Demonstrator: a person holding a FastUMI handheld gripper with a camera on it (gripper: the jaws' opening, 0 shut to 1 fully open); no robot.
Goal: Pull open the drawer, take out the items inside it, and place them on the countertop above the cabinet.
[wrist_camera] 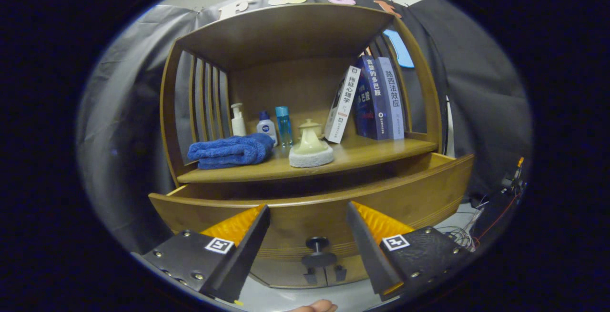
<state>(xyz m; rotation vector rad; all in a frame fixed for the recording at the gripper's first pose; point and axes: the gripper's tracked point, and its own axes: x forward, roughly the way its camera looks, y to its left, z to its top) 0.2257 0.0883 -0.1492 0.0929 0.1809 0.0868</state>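
Dark cloth hangs as the booth's wall behind and to both sides of one wooden cabinet, which has a roofed, open-fronted shelf with slatted sides. Below that shelf one drawer stands pulled out toward the claw; its curved front panel is in view, but its inside is hidden behind the front rim, so I cannot tell what lies in it. One dark round knob sits low on the drawer front, and under it are two small dark handles on the cabinet's lower doors. The countertop above the drawer carries three books at its right end, two standing nearly upright and one pale-spined book leaning against them. At the left end lies one folded blue towel. Behind the towel stand three bottles: one white pump bottle, one white bottle with a blue cap and one clear blue bottle. Near the middle of the countertop, close to its front edge, sits one cream lidded pot on a round pale pad. The claw hangs just in front of the drawer front with its two fingers spread wide apart, holding nothing, the knob showing between them. A fingertip of a person shows below the claw. Loose wires lie at the cabinet's right.
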